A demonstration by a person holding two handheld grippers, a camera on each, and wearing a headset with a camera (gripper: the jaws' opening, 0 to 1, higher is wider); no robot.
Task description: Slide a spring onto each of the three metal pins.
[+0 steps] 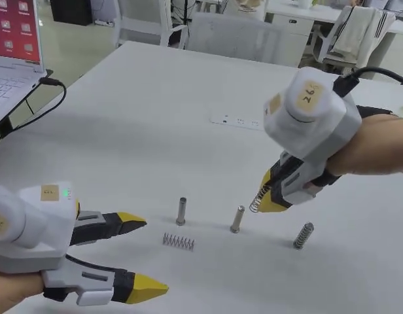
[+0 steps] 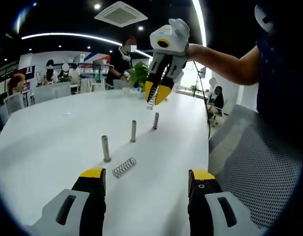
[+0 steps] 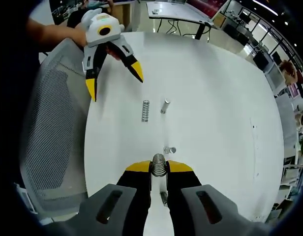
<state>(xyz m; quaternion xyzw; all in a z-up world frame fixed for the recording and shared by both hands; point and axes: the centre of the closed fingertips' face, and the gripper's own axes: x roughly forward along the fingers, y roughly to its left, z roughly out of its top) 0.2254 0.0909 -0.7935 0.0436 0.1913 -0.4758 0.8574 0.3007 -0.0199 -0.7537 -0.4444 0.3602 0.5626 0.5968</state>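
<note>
Pinching the held spring (image 1: 259, 198) near its upper end with the right tool (image 1: 273, 203), jaws drawn narrow onto the coil, lower end slanting down just above and beside the middle pin (image 1: 237, 219). From the right gripper view, looking along the coil's open bore toward that pin's top: close, but seemingly not yet threaded. Holding the left tool (image 1: 146, 254) spread wide with nothing in it, low over the tabletop (image 1: 142, 118), near the loose spring (image 1: 178, 241) lying flat just in front of the bare pin (image 1: 181, 211). Further right, standing slightly tilted, the fitted spring (image 1: 302, 239), presumably hiding the third pin inside. Probably one of three done, the second in hand. Expect very light, springy wire: easy to squash, bow sideways or flick away under a hard pinch, and apt to roll on the smooth top. Best to grip across the coils near one end, gently, leaving the other end's bore open to swallow the pin. Square the bore to the pin's axis before lowering, or risk snagging a slanted coil on the pin's rim. For the loose spring, take hold across its width at one end, not along its length, then tip upright over the bare pin.
</note>
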